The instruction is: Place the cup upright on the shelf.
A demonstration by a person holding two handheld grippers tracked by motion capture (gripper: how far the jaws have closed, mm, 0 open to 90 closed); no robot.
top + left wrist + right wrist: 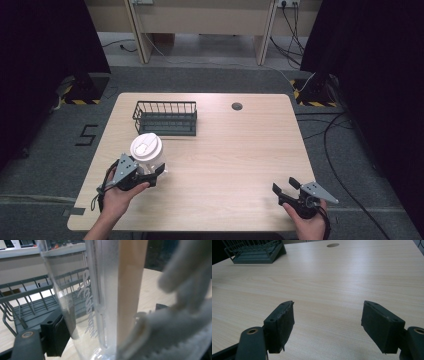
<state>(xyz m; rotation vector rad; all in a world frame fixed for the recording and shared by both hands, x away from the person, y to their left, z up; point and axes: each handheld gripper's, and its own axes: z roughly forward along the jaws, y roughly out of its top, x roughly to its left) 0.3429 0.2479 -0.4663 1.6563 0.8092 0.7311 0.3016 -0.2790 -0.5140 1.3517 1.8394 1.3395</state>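
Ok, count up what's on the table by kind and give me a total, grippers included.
Clear plastic cup with white lid: 1
Dark grey wire basket: 1
Black hand-held gripper: 2, the left hand-held gripper clamped on the cup, the right hand-held gripper open over the light wooden table
Total: 4

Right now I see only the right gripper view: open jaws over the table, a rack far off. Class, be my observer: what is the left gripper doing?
Observer: The left gripper is shut on a clear cup with a white lid.
Operator: Where is the cup relative to the rack?
Observer: On the person's side of the rack, apart from it, in the left part of the table.
Operator: Any marking on the cup?
Observer: Yes, white script lettering runs along its wall in the left gripper view; I cannot read it.
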